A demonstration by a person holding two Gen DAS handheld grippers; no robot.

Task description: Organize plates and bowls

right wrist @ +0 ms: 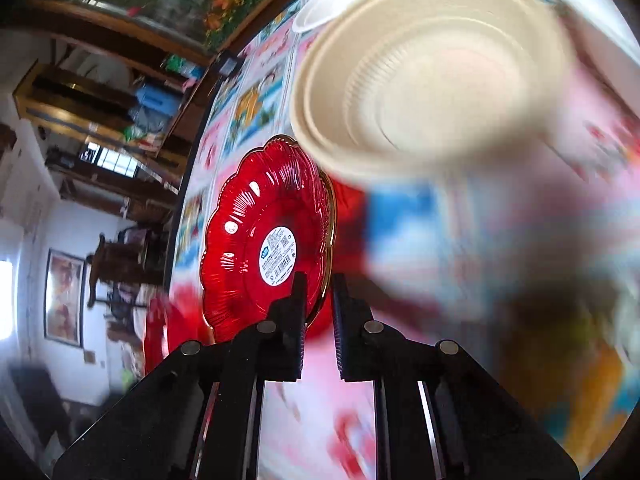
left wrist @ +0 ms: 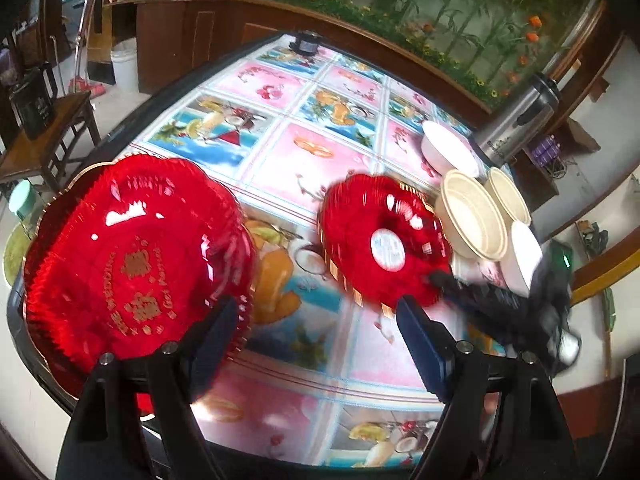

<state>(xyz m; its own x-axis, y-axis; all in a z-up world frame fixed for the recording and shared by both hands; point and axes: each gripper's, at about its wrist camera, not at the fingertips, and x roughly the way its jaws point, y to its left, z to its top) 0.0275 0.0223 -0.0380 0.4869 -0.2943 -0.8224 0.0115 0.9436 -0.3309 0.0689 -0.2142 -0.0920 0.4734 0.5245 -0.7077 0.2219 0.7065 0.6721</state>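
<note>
Left wrist view: left gripper (left wrist: 316,320) spread wide, nothing between the jaws, hovering over the fruit-print tablecloth (left wrist: 304,152). Large red plate stack (left wrist: 136,256) at 9 o'clock, flat on the table edge, gold lettering up; left finger (left wrist: 216,332) overlaps its near rim, contact unclear. Small red plate (left wrist: 380,240) just right of centre, tilted on edge, white sticker facing the camera, blurred. Right gripper (left wrist: 436,280) coming in from 3 o'clock, tips at that plate's lower rim. Cream bowls (left wrist: 472,216) nested at 2 o'clock, right behind the tilted plate; white bowl (left wrist: 448,148) further back, another cream bowl (left wrist: 508,196) and a white one (left wrist: 520,256) beside them. Steel thermos (left wrist: 520,120) at 2 o'clock, lying at the table's far edge.

Right wrist view: right gripper (right wrist: 320,292) pinched on the gold-edged rim of the small red plate (right wrist: 268,236), plate standing nearly edge-on between the jaws, sticker side toward 9 o'clock. More red (right wrist: 168,320) at 8 o'clock, probably the large stack, too blurred to confirm. Nested cream bowls (right wrist: 432,76) fill 12 to 2 o'clock, close to the lens, soft focus. White bowl (right wrist: 320,12) at 12 o'clock behind them. Tablecloth (right wrist: 248,108) heavily smeared on the right half.
</note>
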